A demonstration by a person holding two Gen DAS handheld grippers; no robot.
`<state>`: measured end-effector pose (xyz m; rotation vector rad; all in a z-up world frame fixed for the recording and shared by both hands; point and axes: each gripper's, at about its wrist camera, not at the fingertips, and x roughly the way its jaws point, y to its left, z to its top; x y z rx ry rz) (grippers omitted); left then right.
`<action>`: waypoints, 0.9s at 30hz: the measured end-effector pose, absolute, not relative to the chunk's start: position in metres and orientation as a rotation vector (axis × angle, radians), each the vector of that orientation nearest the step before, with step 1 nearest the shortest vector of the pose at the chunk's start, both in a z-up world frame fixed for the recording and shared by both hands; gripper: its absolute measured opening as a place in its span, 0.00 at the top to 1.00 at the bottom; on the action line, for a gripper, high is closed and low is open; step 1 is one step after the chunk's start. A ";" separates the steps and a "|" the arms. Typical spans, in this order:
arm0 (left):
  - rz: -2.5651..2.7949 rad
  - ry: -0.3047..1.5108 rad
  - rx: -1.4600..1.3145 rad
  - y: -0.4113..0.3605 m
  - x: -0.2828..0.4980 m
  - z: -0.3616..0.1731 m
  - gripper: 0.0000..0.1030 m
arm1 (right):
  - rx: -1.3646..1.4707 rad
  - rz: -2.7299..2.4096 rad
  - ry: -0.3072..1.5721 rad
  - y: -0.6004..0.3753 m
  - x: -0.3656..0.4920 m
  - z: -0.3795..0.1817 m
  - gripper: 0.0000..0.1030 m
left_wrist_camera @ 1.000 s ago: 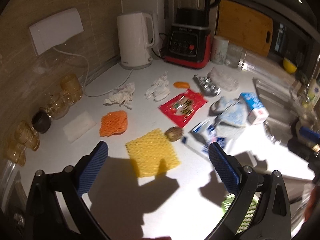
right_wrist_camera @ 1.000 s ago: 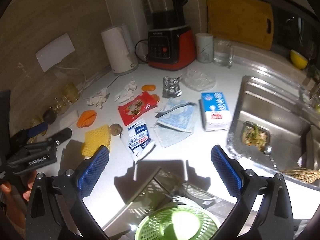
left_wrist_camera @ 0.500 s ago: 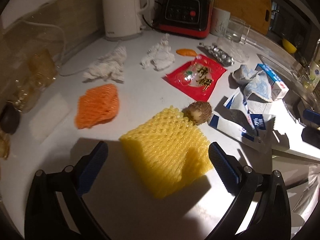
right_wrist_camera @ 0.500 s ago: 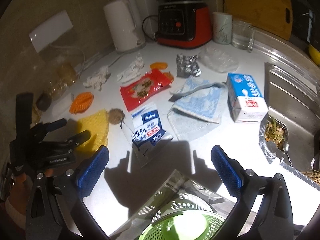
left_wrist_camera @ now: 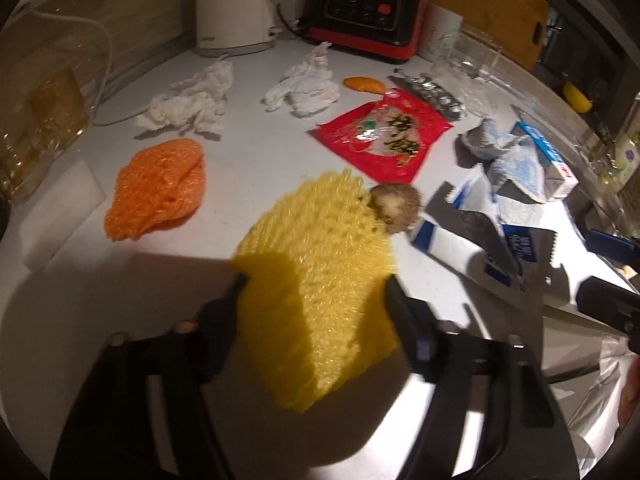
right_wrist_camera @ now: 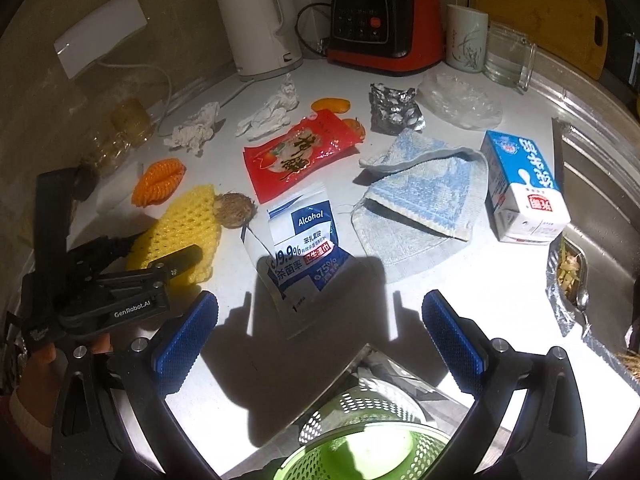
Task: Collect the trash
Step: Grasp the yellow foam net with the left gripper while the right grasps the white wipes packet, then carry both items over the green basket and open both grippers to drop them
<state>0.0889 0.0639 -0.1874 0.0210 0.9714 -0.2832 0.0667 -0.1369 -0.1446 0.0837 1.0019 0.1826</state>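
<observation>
Your white counter (right_wrist_camera: 432, 280) is littered: blue cloth (right_wrist_camera: 424, 196), red snack wrapper (left_wrist_camera: 380, 136), orange net (left_wrist_camera: 156, 188). Your left gripper (left_wrist_camera: 314, 280) is closing around the yellow foam net (left_wrist_camera: 320, 264), brown husk (left_wrist_camera: 396, 208) touching its far edge. Your right gripper (right_wrist_camera: 320, 320) hangs wide, empty.
</observation>
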 end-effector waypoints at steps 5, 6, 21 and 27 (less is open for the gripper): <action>-0.355 0.971 -0.026 0.058 0.082 -0.185 0.78 | 0.142 0.179 1.023 -0.142 0.071 -0.150 0.02; -0.354 0.966 -0.025 0.057 0.081 -0.185 0.80 | 0.152 0.181 1.023 -0.143 0.071 -0.151 0.02; -0.322 0.909 -0.103 0.079 0.033 -0.139 0.85 | -0.048 0.269 1.059 -0.108 0.101 -0.184 0.41; -0.286 0.903 -0.067 0.080 0.015 -0.131 0.85 | -0.063 0.297 1.038 -0.107 0.095 -0.184 0.75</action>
